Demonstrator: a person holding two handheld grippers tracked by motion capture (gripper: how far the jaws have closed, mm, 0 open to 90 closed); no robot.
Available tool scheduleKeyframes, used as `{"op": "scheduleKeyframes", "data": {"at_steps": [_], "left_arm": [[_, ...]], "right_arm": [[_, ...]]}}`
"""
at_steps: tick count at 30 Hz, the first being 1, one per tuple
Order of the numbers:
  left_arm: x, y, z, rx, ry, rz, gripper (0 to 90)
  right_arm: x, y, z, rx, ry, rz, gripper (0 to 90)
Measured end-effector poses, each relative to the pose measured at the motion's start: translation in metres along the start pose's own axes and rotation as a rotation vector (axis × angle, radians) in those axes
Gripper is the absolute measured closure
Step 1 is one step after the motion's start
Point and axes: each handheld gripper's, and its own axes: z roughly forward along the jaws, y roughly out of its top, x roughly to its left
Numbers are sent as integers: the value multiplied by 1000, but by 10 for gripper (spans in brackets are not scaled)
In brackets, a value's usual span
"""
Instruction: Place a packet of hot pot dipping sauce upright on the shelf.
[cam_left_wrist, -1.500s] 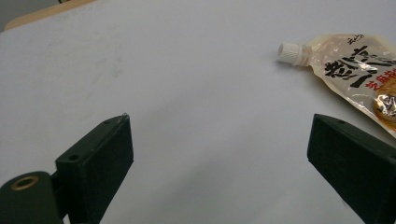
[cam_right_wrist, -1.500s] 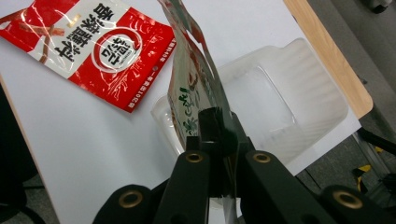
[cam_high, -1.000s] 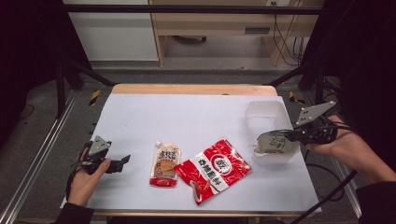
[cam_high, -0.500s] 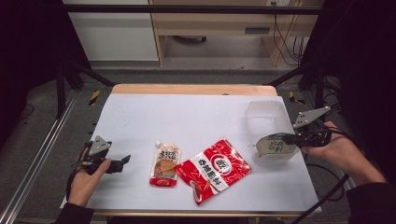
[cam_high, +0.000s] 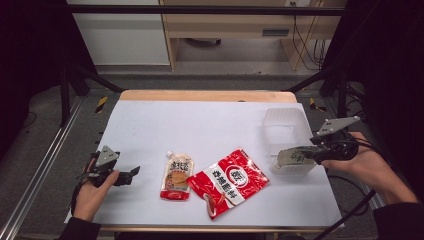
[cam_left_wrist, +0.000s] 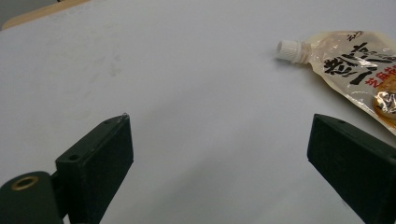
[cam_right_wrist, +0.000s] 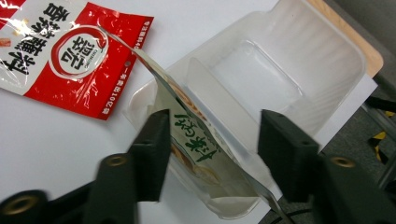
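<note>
Now: two hand-held tools over a white desk with food packets

Below us lies a white desk (cam_high: 210, 125) seen from above. At its left edge we see a hand gripping the left tool (cam_high: 129, 174), which rests low on the desk; from its own camera its two black jaws stand wide apart with bare desk between them, holding nothing. Near it, toward the middle, lies a pale spouted pouch (cam_high: 177, 175) with a white cap, flat on the desk. Just beside that, and touching or nearly touching it, lies a red packet (cam_high: 230, 182) with white lettering.

At the right side sits a clear plastic tray (cam_high: 285, 122). Over its near end, a hand holds the right tool (cam_high: 289, 156). In that tool's own camera its jaws are parted, and a clear packet with green print (cam_right_wrist: 196, 144) stands tilted on edge between them, its lower part inside the tray. It lies against the left jaw; we cannot tell whether the jaws grip it
</note>
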Motion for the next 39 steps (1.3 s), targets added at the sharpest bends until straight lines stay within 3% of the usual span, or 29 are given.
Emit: {"op": "scheduleKeyframes", "data": {"at_steps": [8,15,27,31,39], "left_arm": [[-2,0,0,-2,-1,2,68],[-2,0,0,-2,-3,3,68],[-3,1,1,-1,-9,10,68],[-4,1,1,0,-12,11,67],[-9,2,3,6,-23,26,62]], "right_arm": [[18,17,-3,-21,-15,-16,230],[38,40,-4,-47,-27,-49,188],[82,72,-3,-133,-28,-63,137],[98,81,2,-151,-25,-73,122],[133,96,26,-180,-6,-32,86]]}}
